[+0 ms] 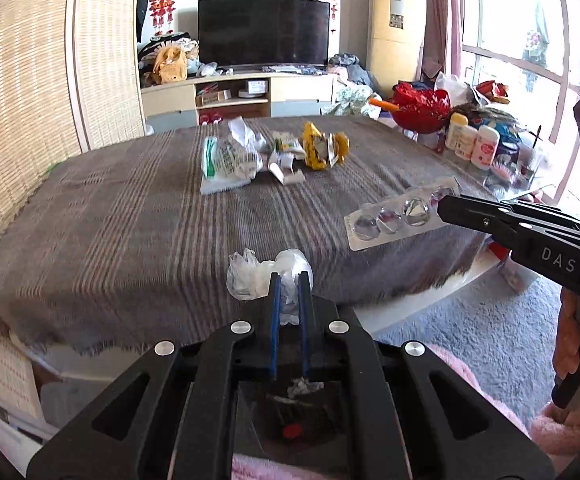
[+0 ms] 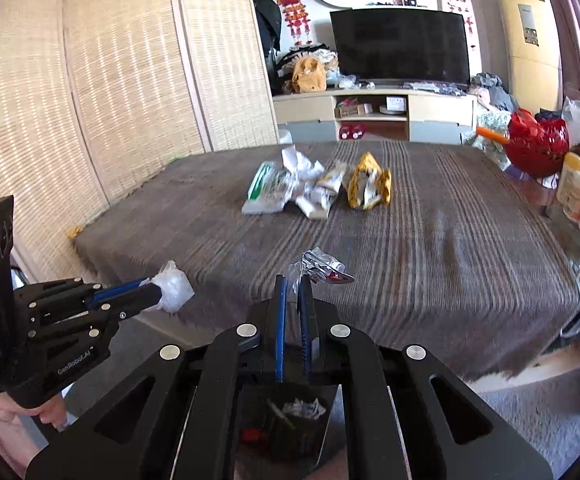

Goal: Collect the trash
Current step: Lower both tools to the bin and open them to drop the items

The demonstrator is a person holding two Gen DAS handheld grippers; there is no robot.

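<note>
My left gripper (image 1: 291, 276) is shut on a crumpled clear plastic bag (image 1: 250, 276), held over the near edge of the striped table (image 1: 130, 220). My right gripper (image 2: 293, 278) is shut on a silvery blister pack (image 2: 323, 268); the left wrist view shows that pack (image 1: 389, 216) flat, with the right gripper (image 1: 443, 204) pinching its end. The left gripper (image 2: 156, 290) and its bag (image 2: 174, 286) appear at the left of the right wrist view. A pile of trash lies mid-table: a green-white packet (image 1: 226, 160), white paper scraps (image 1: 286, 160) and a yellow wrapper (image 1: 323, 148). A dark bin (image 2: 293, 420) holding scraps sits below both grippers.
A red bowl (image 1: 421, 108) and several bottles (image 1: 469, 140) crowd the table's right end. A bamboo screen (image 2: 110, 80) stands on the left. A TV stand (image 1: 234, 92) lies beyond the table. Grey carpet (image 1: 469, 328) covers the floor on the right.
</note>
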